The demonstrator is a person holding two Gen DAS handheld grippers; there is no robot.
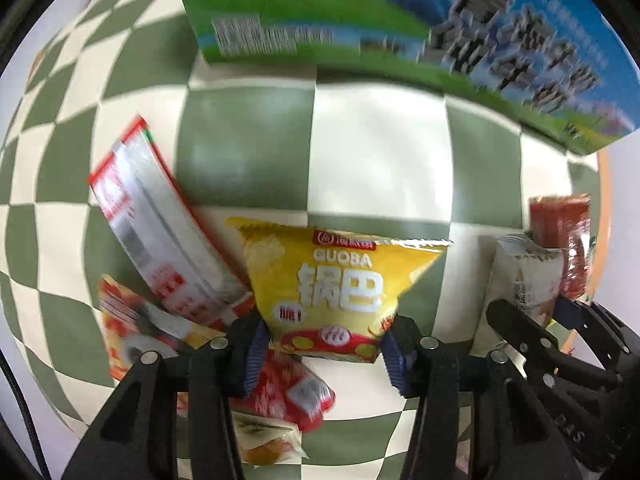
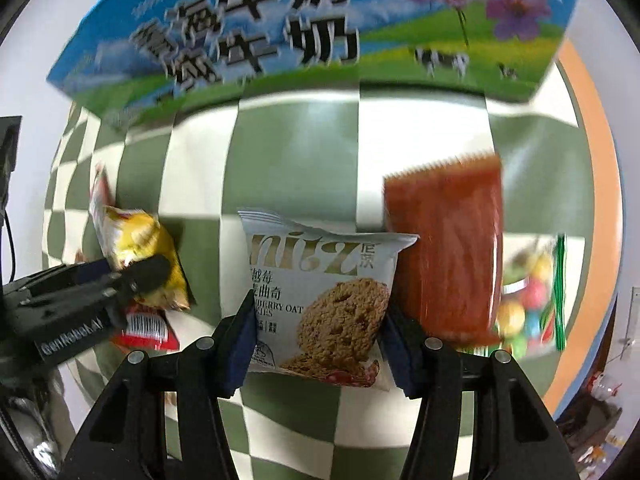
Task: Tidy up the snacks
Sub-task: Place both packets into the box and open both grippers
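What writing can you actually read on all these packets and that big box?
"GUOBA" and "锅巴": yellow snack bag.
"nitz", "BERRY OAT": white cookie packet.
"牛奶", printed twice: blue and green milk box.
"GenRobot.AI": side of the left hand-held gripper.
Red and white packets: print too blurred.
Barcode numbers: too small.

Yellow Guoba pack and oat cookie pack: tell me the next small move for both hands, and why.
Probably carry both toward the milk carton box ahead. The left gripper has its jaws shut on the yellow Guoba pack, and the right gripper on the cranberry oat cookie pack. Both packs look lifted clear of the checkered cloth, so only transport remains.
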